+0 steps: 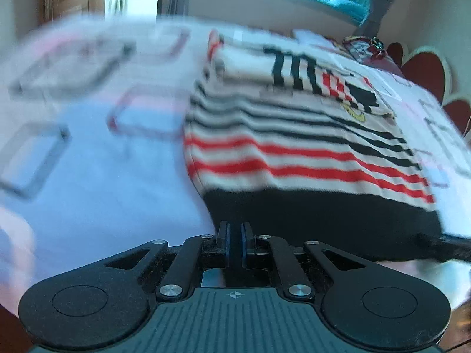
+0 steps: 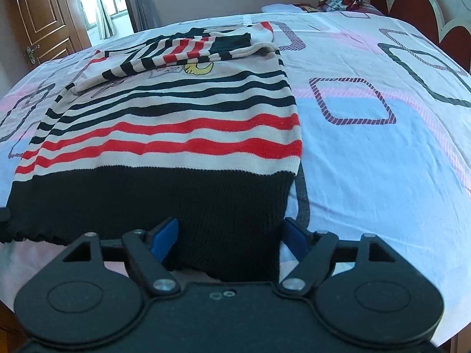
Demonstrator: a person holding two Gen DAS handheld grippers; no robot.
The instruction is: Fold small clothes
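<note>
On the bed (image 2: 368, 153), sweater (image 2: 176, 135) hem lies between right gripper (image 2: 231, 239) jaws, apart; left gripper (image 1: 234, 245) jaws together.

I see my right gripper (image 2: 228, 242) with jaws wide apart around the black hem of the striped sweater (image 2: 176, 117), on the patterned bedsheet (image 2: 382, 147).

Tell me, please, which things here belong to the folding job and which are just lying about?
Part of the job:
striped sweater
left gripper, shut on its black hem
right gripper, open around the hem

Just lying about:
patterned bedsheet
pillows
headboard
door
</note>
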